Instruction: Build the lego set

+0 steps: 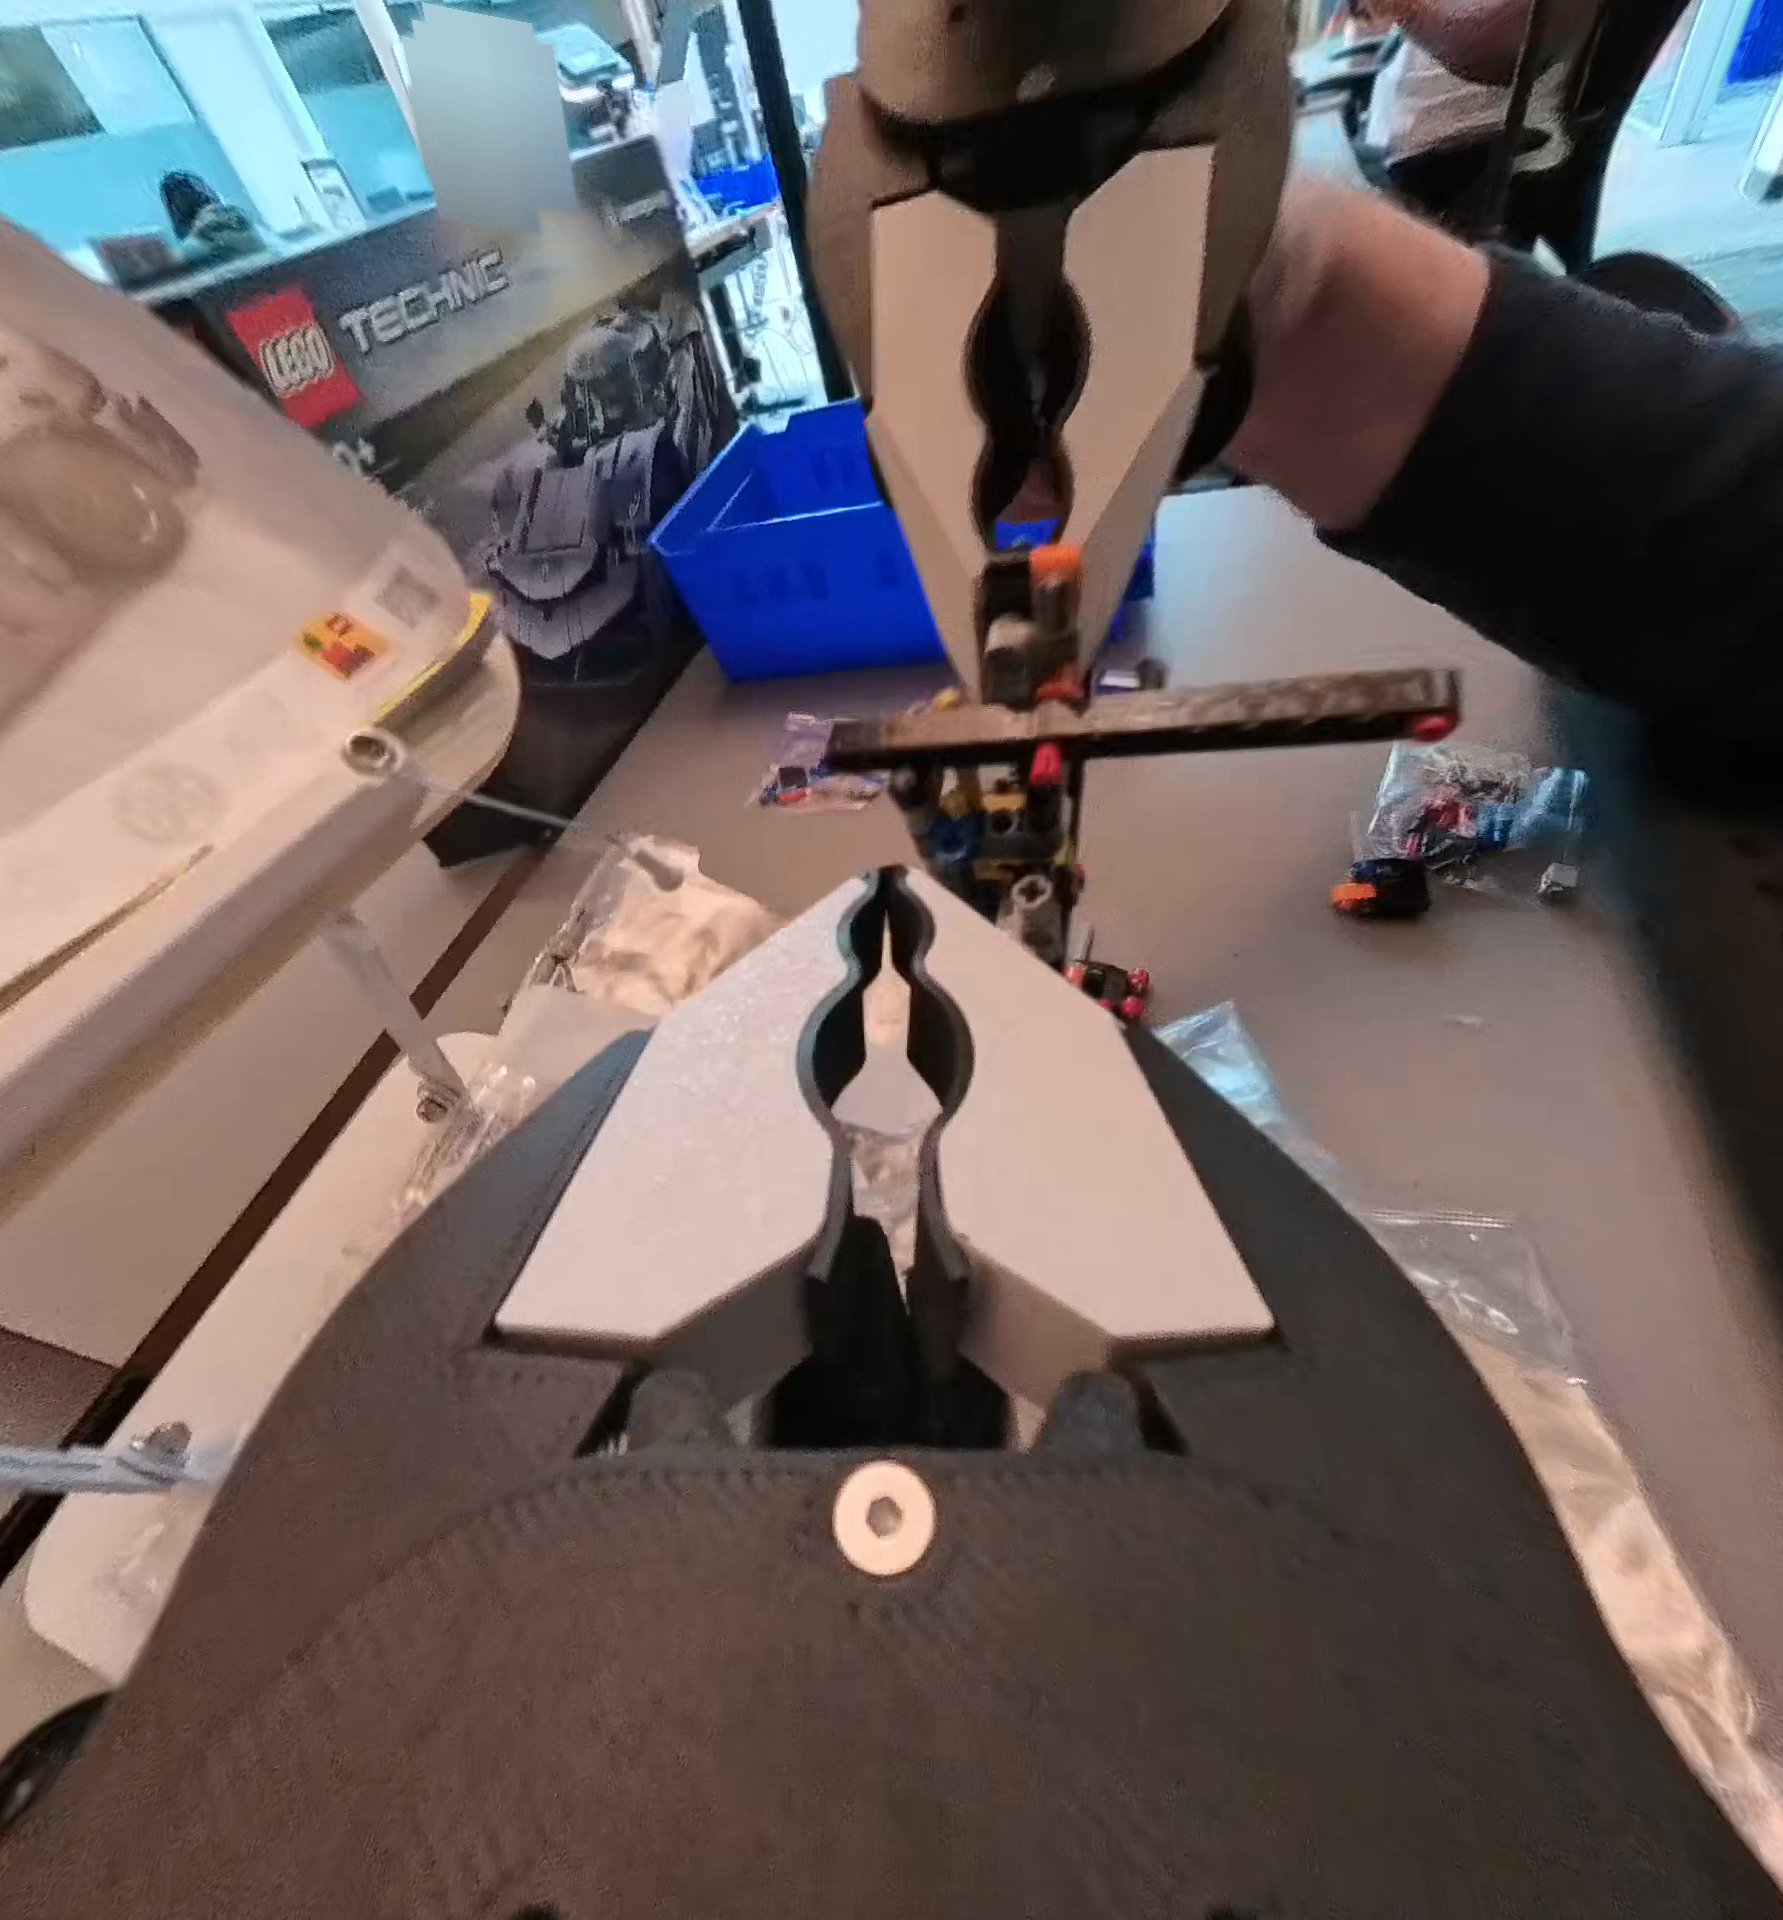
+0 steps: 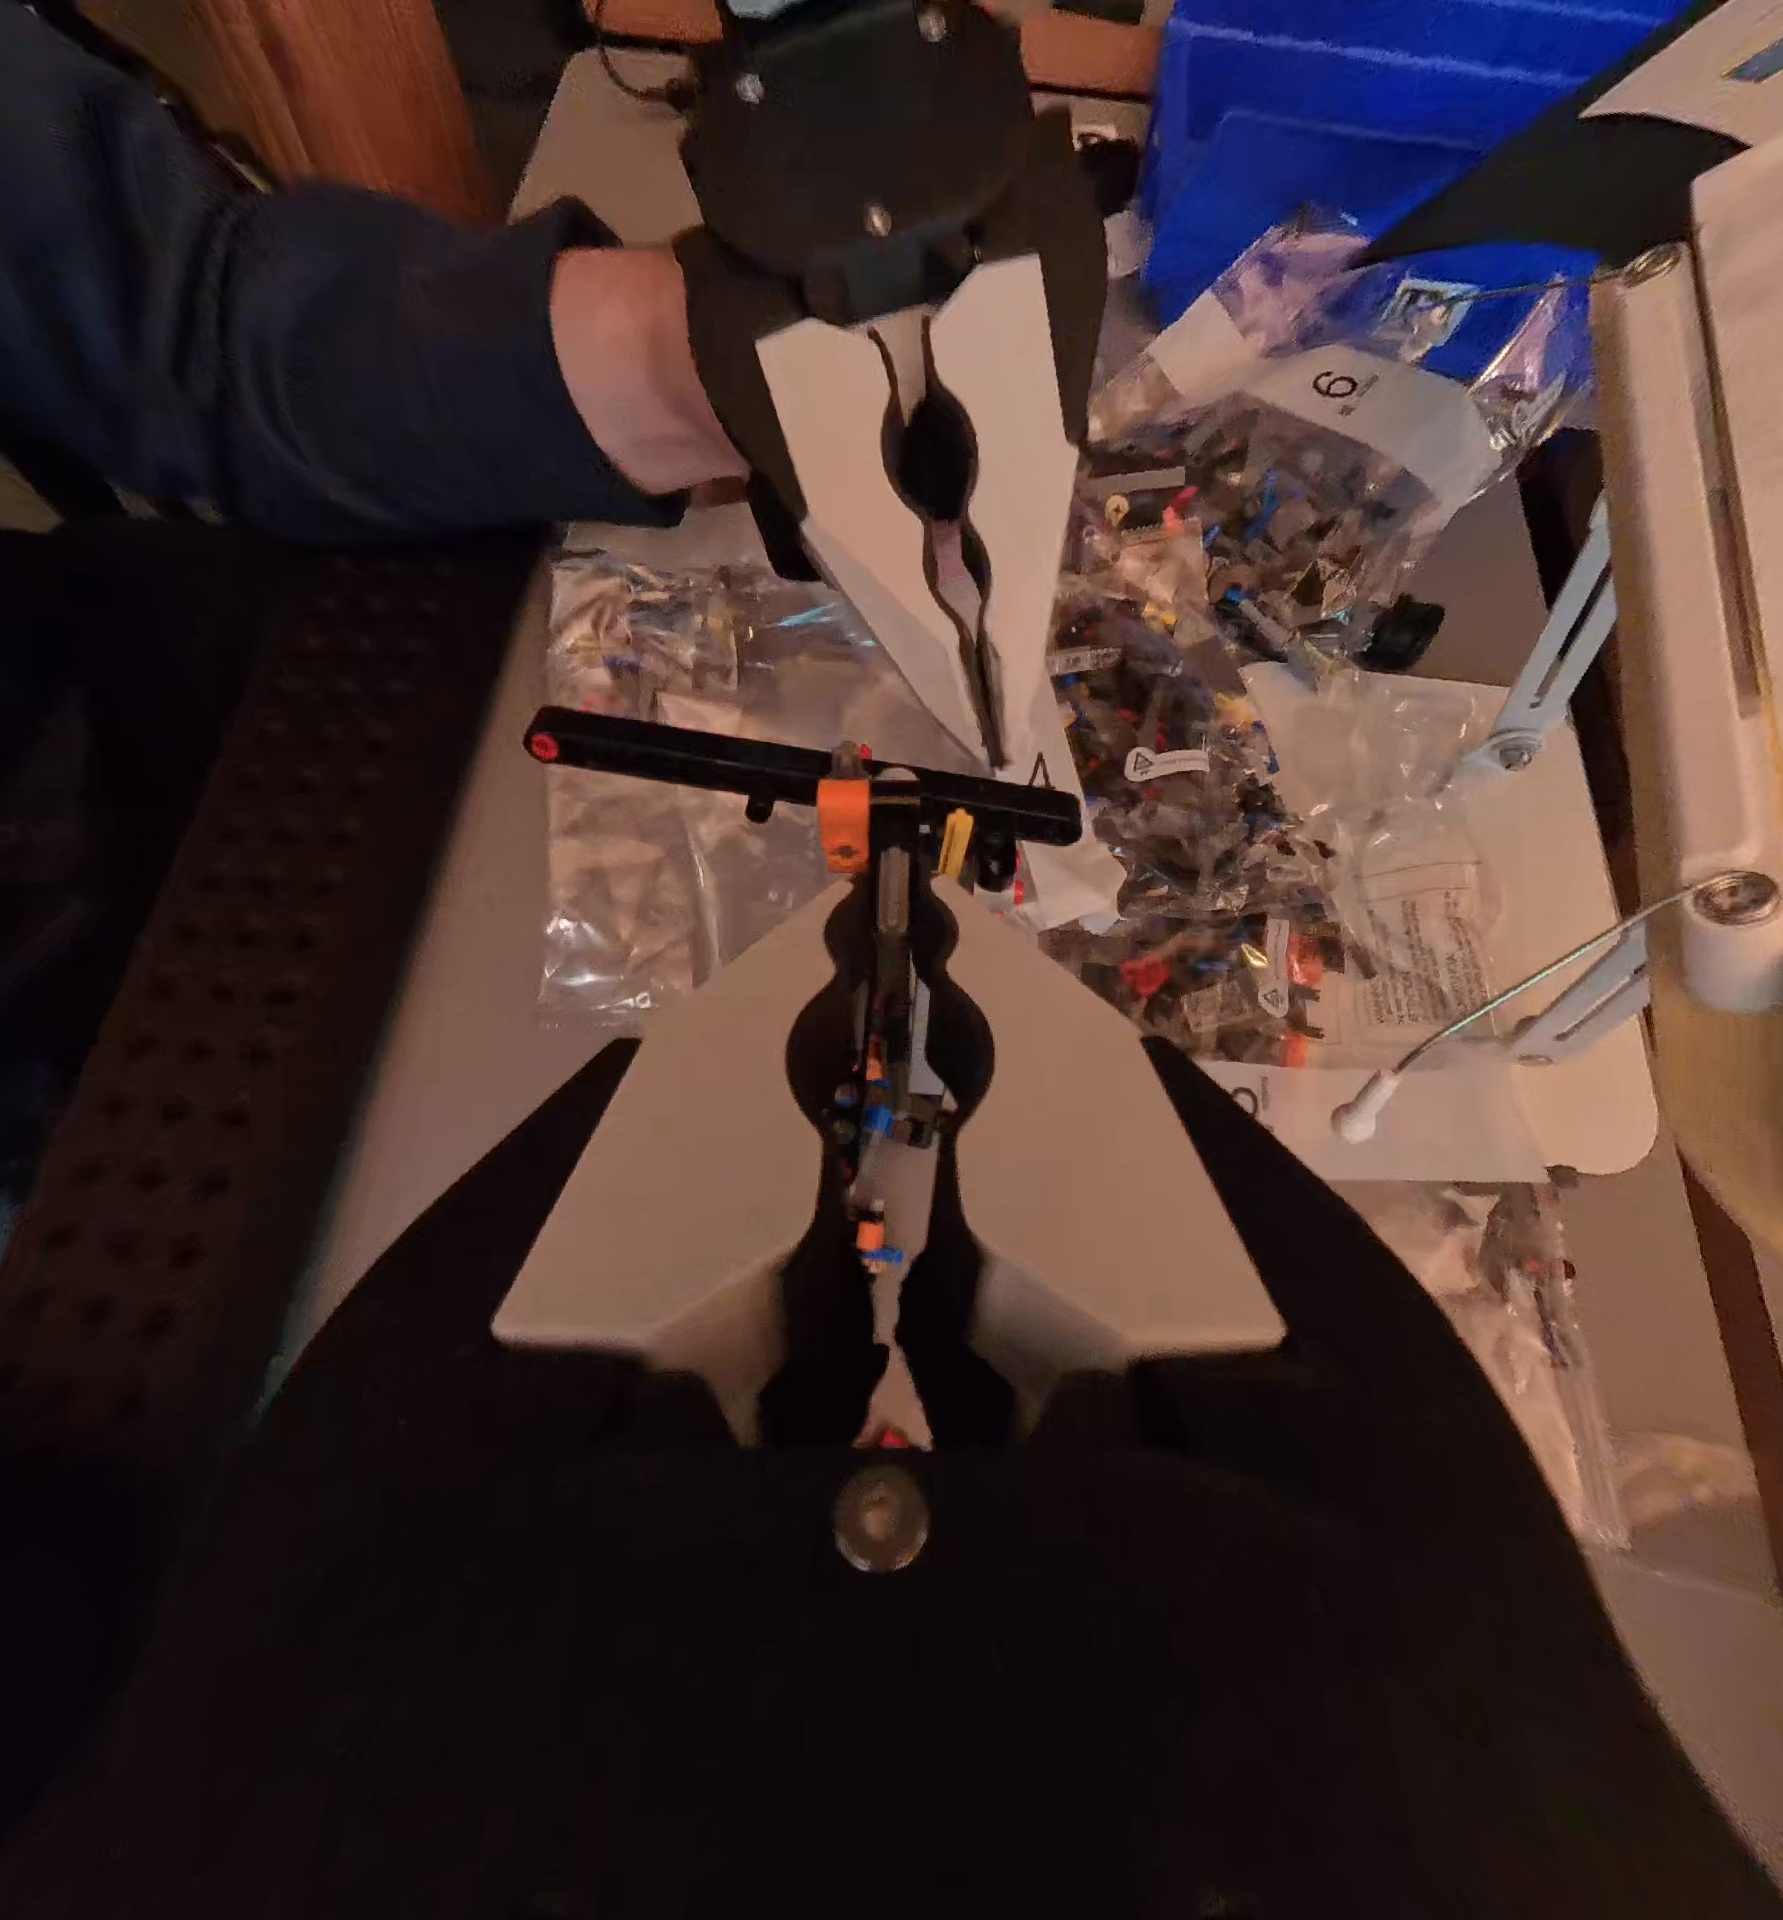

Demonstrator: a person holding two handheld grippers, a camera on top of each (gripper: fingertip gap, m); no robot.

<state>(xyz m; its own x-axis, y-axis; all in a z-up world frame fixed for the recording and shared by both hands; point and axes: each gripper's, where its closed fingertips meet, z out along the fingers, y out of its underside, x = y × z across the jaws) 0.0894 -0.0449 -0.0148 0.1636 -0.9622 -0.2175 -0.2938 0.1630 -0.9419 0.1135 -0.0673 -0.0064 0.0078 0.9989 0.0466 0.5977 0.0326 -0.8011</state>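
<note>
A partly built lego assembly has a long black beam point(image 1: 1230, 707) across the top and a narrow frame of black, yellow and blue parts point(image 1: 1001, 821) below it. My right gripper point(image 1: 1027, 644) reaches in from above and is shut on the assembly's upper end, by an orange piece point(image 1: 1055, 561). In the right wrist view the same gripper point(image 2: 892, 888) clamps the assembly's grey stem, with the black beam point(image 2: 700, 758) and orange piece point(image 2: 843, 821) just past the tips. My left gripper point(image 1: 885, 883) is shut with nothing showing between its tips. Its tips point(image 2: 993, 748) hover just beyond the beam.
A blue bin point(image 1: 793, 561) and the set's box point(image 1: 513, 395) stand at the table's far side. An instruction booklet on a wire holder point(image 1: 139, 623) is at the left. Bags of parts point(image 2: 1230, 727) and loose pieces point(image 1: 1105, 982) lie around. A black perforated mat point(image 2: 243, 935) borders the table. My right fingertips sit around 4 centimetres from my left ones.
</note>
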